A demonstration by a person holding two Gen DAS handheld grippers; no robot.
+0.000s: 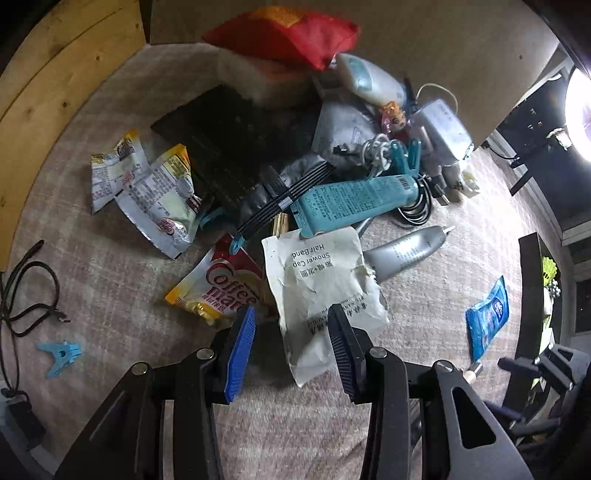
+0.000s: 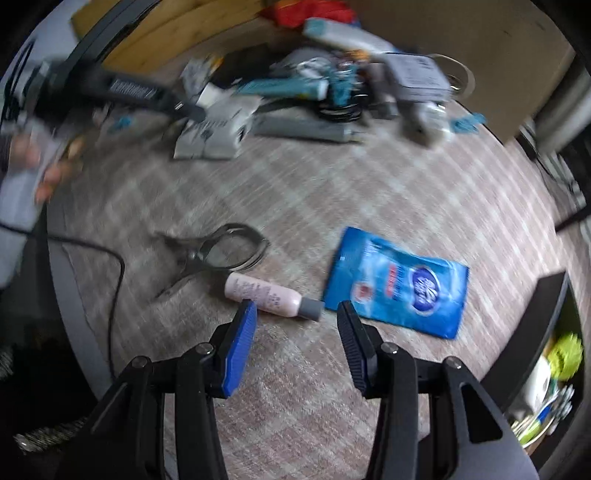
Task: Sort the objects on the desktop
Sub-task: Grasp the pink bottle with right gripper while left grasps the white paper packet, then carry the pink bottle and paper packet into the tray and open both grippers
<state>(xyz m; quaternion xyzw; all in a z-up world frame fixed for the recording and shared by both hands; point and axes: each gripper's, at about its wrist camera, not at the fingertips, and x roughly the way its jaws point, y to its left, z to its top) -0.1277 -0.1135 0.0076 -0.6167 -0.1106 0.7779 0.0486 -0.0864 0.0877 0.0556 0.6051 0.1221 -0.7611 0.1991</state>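
In the left wrist view my left gripper hangs over a cluttered cloth-covered table, jaws apart. A crumpled white shower-cap packet lies between and below the fingers; the left pad stands clear of it. A Coffee-mate sachet lies just left of it. In the blurred right wrist view my right gripper is open over the table. A pink bottle lies just beyond its fingertips, grey cap toward the gap. A blue wipes packet lies to the right.
Behind the packet sits a pile: teal tube, silver tube, black comb, white charger, red pouch, two sachets. A blue clip and black cord lie left. A magnifier lies near the bottle.
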